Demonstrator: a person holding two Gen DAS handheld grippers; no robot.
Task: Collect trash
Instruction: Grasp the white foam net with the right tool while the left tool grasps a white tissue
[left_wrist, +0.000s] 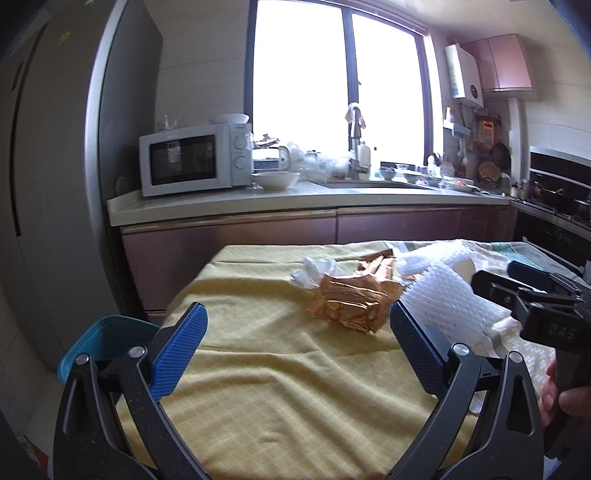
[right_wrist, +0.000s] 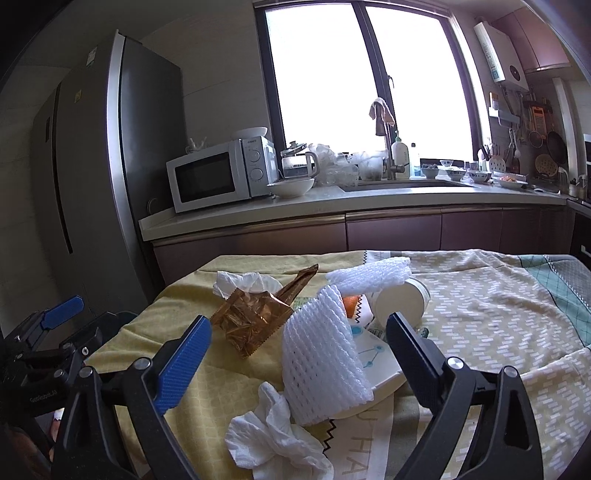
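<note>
Your left gripper (left_wrist: 297, 326) stands wide open over the yellow cloth (left_wrist: 280, 387), nothing between its blue fingers (left_wrist: 181, 350). Just ahead of it lies the gold foil wrapper (left_wrist: 354, 301), crumpled, close to the inner side of the right-hand finger but not touched by it. Behind the wrapper sits a crumpled white tissue (left_wrist: 314, 273). A teal bin (left_wrist: 99, 343) shows below the table's left edge, beside your left finger.

Your right gripper (right_wrist: 299, 334) is open too, jaws spread wide, and no pad presses on anything. Between its fingers stands a white foam net sleeve (right_wrist: 323, 354), leaning over a flat white card with a blue dotted drawing (right_wrist: 376, 360) (whether the sleeve touches the right finger you cannot tell from here). In front of the sleeve, nearest the camera, lies a second crumpled tissue (right_wrist: 277, 439). Past the sleeve a white paper cup (right_wrist: 400, 302) lies on its side, with another foam net (right_wrist: 373, 275) draped over it and something orange (right_wrist: 350, 303) tucked between sleeve and cup.

All the trash rests on the cloth-covered table. Beyond it run the kitchen counter (right_wrist: 332, 206), a white microwave (right_wrist: 221, 173), a bowl (right_wrist: 291, 186) and the bright window (right_wrist: 369, 74), with a grey fridge (right_wrist: 103, 147) at the left.
</note>
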